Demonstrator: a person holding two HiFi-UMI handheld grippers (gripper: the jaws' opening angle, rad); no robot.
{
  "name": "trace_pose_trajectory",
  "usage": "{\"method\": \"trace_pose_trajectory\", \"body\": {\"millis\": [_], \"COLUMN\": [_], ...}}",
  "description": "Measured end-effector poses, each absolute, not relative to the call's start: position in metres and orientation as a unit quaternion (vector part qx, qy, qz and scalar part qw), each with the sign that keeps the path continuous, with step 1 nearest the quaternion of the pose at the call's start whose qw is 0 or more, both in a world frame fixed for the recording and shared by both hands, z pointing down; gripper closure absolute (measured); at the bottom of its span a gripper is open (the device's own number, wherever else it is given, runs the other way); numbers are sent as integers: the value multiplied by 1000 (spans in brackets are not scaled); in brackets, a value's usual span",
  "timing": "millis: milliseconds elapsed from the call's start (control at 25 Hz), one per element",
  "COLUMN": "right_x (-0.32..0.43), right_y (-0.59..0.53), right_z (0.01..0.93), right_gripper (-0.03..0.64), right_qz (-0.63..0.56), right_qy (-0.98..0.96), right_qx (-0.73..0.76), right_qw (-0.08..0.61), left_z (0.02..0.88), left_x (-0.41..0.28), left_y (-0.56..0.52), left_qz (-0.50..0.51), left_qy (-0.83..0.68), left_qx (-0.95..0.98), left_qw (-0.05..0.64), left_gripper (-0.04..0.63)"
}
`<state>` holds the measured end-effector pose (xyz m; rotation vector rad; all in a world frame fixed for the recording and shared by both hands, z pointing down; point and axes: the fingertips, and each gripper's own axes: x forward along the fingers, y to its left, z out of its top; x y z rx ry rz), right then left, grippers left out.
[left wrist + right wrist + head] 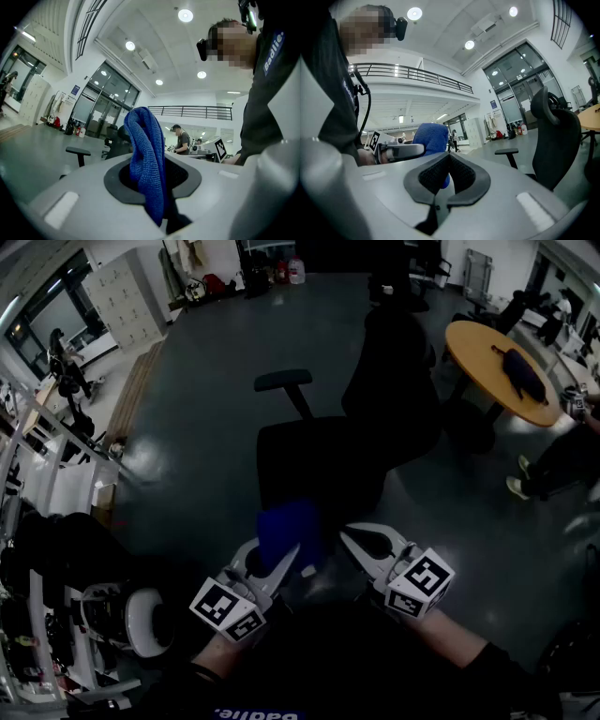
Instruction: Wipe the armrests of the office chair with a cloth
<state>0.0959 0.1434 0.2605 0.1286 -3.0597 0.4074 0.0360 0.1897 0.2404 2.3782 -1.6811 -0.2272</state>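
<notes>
Armrest wiping is not yet under way: the office chair is standing just ahead of the person, well apart from both tools, and only one armrest pad is showing clearly on its post at the chair's left side in the head view. The left gripper is clamping its jaws on the blue cloth, which is bunching upward between the pads and hanging free of any surface. The right gripper is sitting just beside it with its jaws pressed together and nothing between them. Judged from this, the step in hand is the approach with the cloth already secured. The next move is calling for carrying the left gripper forward to the visible armrest and laying the cloth flat on its top before stroking along it.
</notes>
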Motion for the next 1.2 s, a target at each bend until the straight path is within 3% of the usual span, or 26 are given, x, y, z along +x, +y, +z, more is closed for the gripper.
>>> {"method": "trace_pose_trajectory", "body": {"millis": [1200], "right_x": [166], "right_y": [82], "right_z": [255], "right_gripper": [612], "right_qz": [135], "right_qy": [-990], "right_qx": [30], "right_qw": [-27], "left_z": [235], "left_x": [84], "left_y": [132], "left_qz": [-63], "left_qy": [-605], "left_qx": [788], "left_qw": [96], "left_gripper": [495]}}
